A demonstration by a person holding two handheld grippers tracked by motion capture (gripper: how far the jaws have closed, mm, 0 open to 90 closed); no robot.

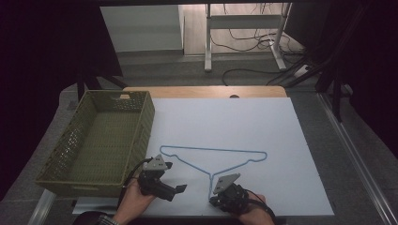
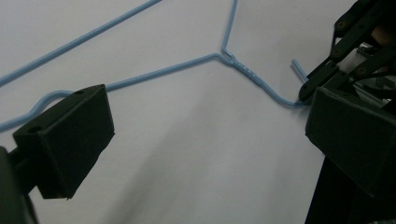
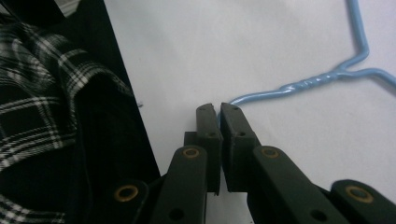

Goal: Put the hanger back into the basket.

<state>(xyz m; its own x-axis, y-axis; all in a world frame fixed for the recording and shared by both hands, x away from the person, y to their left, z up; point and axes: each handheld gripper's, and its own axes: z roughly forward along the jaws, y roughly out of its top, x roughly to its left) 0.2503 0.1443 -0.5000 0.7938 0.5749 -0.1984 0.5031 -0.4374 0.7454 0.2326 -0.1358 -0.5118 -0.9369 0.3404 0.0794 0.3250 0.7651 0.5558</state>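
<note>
A light-blue wire hanger (image 1: 211,150) lies flat on the white board (image 1: 263,122), its hook pointing toward the near edge. My right gripper (image 1: 212,200) is shut on the hook. In the right gripper view the blue wire (image 3: 299,86) runs into the closed jaws of the right gripper (image 3: 218,109). My left gripper (image 1: 176,192) hovers open just left of the hook with nothing between its jaws. In the left gripper view the left gripper (image 2: 210,149) stands with its jaws wide apart over bare board, with the hanger (image 2: 163,71) beyond them and the right gripper (image 2: 308,93) pinching the hook's bend.
A green plastic basket (image 1: 146,123) stands at the board's left side, close to my left hand. A plaid sleeve (image 3: 37,93) lies beside the right gripper. Beyond the board are a wooden table edge (image 1: 206,91), desk legs and floor cables.
</note>
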